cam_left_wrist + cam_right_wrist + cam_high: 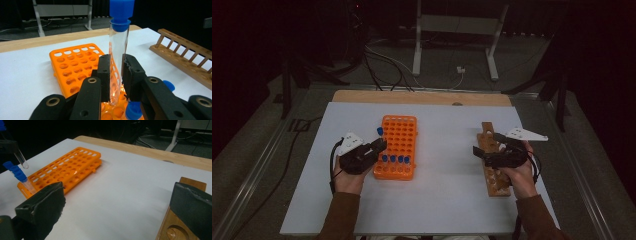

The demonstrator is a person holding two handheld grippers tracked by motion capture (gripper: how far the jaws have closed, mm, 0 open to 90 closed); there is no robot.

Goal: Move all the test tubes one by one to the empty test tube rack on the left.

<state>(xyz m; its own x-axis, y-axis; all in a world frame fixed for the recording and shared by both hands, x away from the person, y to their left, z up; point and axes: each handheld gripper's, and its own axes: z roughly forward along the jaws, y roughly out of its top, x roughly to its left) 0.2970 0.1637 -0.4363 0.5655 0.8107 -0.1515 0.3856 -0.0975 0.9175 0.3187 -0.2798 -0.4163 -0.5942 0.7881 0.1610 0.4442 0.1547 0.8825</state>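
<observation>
My left gripper (116,75) is clenched on a clear test tube (118,55) with a blue cap (121,11), pinching the glass partway down its length so the tube stands nearly upright between my two black pads. From above, this gripper (377,147) hangs just beside the left edge of the orange tube rack (398,145), and the tube's cap shows as a small blue spot near the rack's upper left side. In the right gripper view the tube's rounded bottom (25,165) hangs clear above the rack's near corner, touching nothing.

The orange tube rack (75,67) lies flat on the white table (447,185), most of its holes bare. A row of blue-capped tubes (394,159) stands in the holes along its near end.

My right gripper (484,150) is released, its jaws spread wide and holding nothing. It hovers over the wooden tube rack (492,165), which runs lengthwise down the right side of the table, well apart from the orange one. In my right gripper view, one round hole of the wooden rack (175,232) sits beside the right-hand jaw.
</observation>
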